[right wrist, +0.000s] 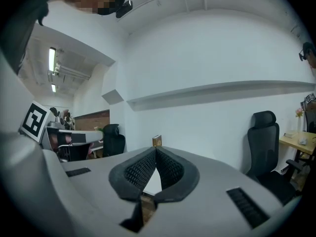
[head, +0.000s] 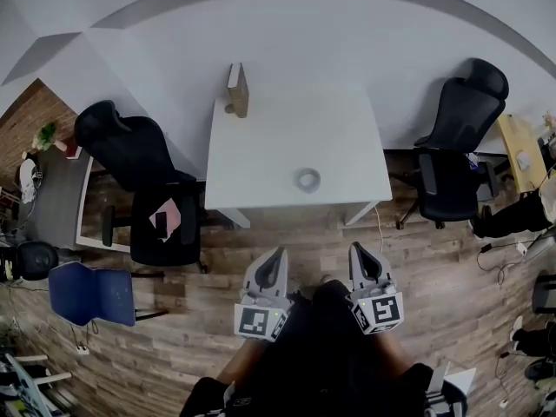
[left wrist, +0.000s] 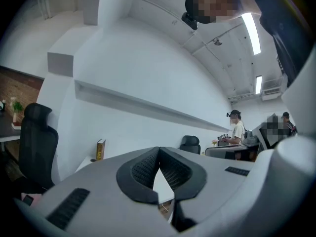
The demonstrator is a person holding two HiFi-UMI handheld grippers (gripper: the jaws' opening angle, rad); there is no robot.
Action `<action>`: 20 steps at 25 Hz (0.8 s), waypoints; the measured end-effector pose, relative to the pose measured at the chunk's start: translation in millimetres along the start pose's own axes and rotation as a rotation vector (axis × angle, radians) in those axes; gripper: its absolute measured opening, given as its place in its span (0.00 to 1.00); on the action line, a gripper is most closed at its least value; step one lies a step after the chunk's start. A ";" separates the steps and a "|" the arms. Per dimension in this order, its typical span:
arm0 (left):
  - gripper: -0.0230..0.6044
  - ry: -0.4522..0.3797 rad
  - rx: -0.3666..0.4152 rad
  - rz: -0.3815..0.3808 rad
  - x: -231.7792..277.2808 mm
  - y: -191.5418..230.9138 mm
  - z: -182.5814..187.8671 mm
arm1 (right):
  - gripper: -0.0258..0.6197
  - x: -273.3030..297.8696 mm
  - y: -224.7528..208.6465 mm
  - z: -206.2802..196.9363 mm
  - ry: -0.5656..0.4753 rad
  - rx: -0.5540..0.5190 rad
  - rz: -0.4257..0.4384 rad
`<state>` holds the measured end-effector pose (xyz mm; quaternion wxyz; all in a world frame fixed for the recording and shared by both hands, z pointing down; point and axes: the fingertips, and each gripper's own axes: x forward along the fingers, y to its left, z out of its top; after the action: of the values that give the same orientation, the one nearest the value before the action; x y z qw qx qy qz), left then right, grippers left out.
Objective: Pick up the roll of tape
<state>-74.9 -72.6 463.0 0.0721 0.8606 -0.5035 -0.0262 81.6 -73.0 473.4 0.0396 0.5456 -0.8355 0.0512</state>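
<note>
I hold my left gripper (head: 277, 254) and my right gripper (head: 355, 248) side by side in front of me, both out over the wooden floor (head: 217, 250) and short of the white table (head: 261, 150). Both point roughly level toward that table. My left fingers are pressed together: their ribbed black pads meet at the tips, with only a narrow wedge of gap lower down and nothing between them. My right fingers are the same, tips touching and pinching nothing. The roll of tape (head: 307, 180) lies flat on the table near its front edge, slightly right of the middle, well apart from both of my grippers and just about between the lines they point along. At the table's far left corner a book (head: 237, 89) stands upright; in each gripper view it shows just above or beside where the jaw tips meet. A black office chair (head: 130, 150) sits to the left of the table with another black chair (head: 456, 142) to its right, and a blue chair (head: 91, 294) stands on the floor further left. In the left gripper view a person (left wrist: 238, 128) stands far off at a desk by the white wall (left wrist: 148, 73).
</note>
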 end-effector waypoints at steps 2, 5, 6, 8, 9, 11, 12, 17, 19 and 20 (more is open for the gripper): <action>0.07 0.023 -0.005 0.001 20.1 13.4 -6.6 | 0.06 23.9 -6.1 -2.5 0.007 0.008 0.009; 0.07 0.053 -0.015 0.008 54.6 31.3 -19.1 | 0.06 60.7 -19.1 -6.2 0.010 0.009 0.032; 0.08 0.059 -0.014 0.010 67.1 36.0 -22.2 | 0.06 72.7 -24.9 -7.6 0.012 0.009 0.040; 0.07 0.074 -0.004 0.015 92.2 45.2 -28.9 | 0.06 97.0 -38.1 -9.0 0.016 0.011 0.055; 0.07 0.086 0.006 0.021 104.9 50.8 -33.4 | 0.06 109.8 -45.4 -9.0 0.017 0.014 0.063; 0.07 0.119 0.022 0.036 131.5 63.3 -45.5 | 0.06 136.5 -61.3 -7.6 0.021 0.021 0.079; 0.07 0.141 0.022 0.044 145.0 68.8 -52.8 | 0.06 149.0 -69.5 -6.2 0.024 0.025 0.088; 0.08 0.299 -0.009 0.062 216.2 95.3 -107.9 | 0.06 210.5 -107.5 -6.0 0.056 0.027 0.107; 0.08 0.361 -0.037 0.047 244.4 102.0 -132.3 | 0.06 230.6 -120.3 -7.4 0.063 0.030 0.110; 0.08 0.395 -0.052 0.039 256.5 104.4 -145.7 | 0.06 238.5 -126.3 -7.4 0.067 0.033 0.111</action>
<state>-21.7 -332.0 629.7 0.1921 0.8370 -0.4953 0.1316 101.6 -339.0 515.1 0.0559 0.4970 -0.8617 0.0852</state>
